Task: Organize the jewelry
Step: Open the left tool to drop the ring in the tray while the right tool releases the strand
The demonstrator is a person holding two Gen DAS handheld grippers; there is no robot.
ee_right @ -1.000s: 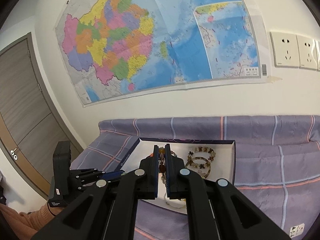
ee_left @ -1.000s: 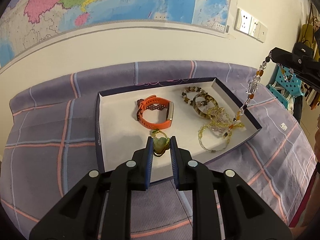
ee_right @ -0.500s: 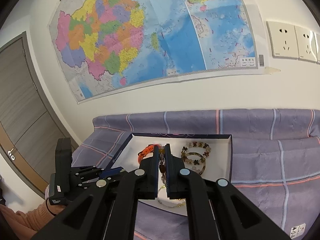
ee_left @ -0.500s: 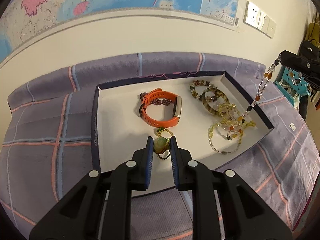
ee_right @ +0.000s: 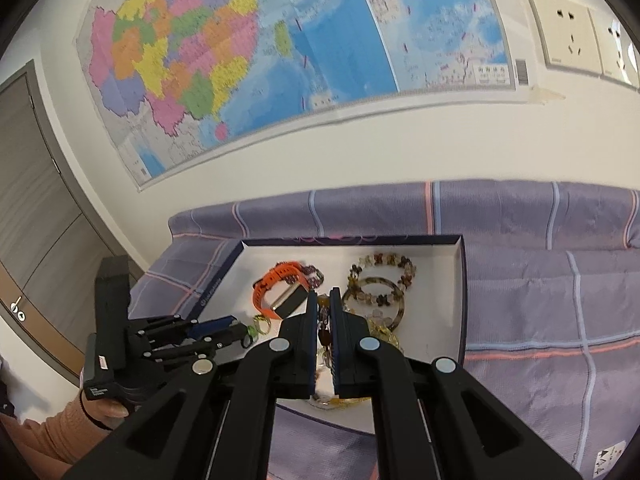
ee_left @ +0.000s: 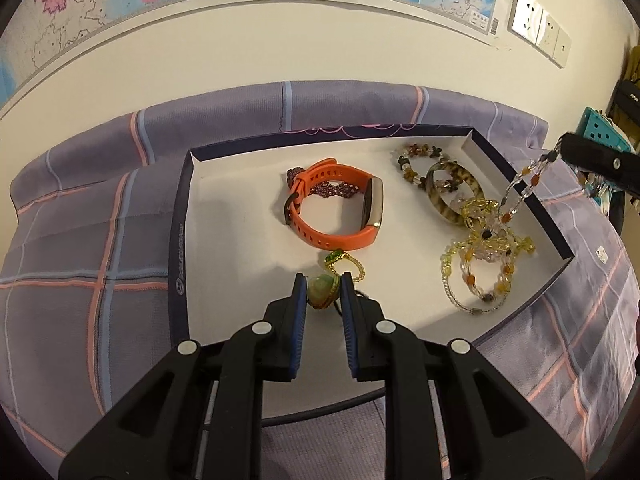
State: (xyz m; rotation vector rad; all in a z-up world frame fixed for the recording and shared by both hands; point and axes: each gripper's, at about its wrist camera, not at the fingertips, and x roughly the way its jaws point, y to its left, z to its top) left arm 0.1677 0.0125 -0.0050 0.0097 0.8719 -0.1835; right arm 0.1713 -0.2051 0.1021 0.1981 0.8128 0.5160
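Observation:
A shallow white tray [ee_left: 224, 248] with a dark rim lies on a purple checked cloth. My left gripper [ee_left: 323, 286] is shut on a green stone pendant [ee_left: 320, 290] just above the tray's near side; its gold chain [ee_left: 346, 264] trails onto the tray floor. An orange watch strap [ee_left: 332, 210] lies behind it over a purple beaded band [ee_left: 332, 189]. My right gripper [ee_right: 325, 304] is shut on a beaded necklace [ee_right: 323, 320], which hangs down [ee_left: 520, 188] onto a heap of yellow and amber bracelets [ee_left: 480, 256]. A brown mottled bangle [ee_left: 454, 194] lies by the tray's right wall.
The tray [ee_right: 462, 280] sits near the wall under a large map [ee_right: 240, 52]. Wall sockets [ee_right: 568, 28] are at the upper right. A door [ee_right: 32, 208] stands on the left in the right wrist view. A person's hand in an orange sleeve [ee_right: 60, 432] holds the left gripper.
Both grippers have sunk toward the tray. The pendant now hangs just over the tray floor, and more of the necklace has settled onto the bracelet heap.

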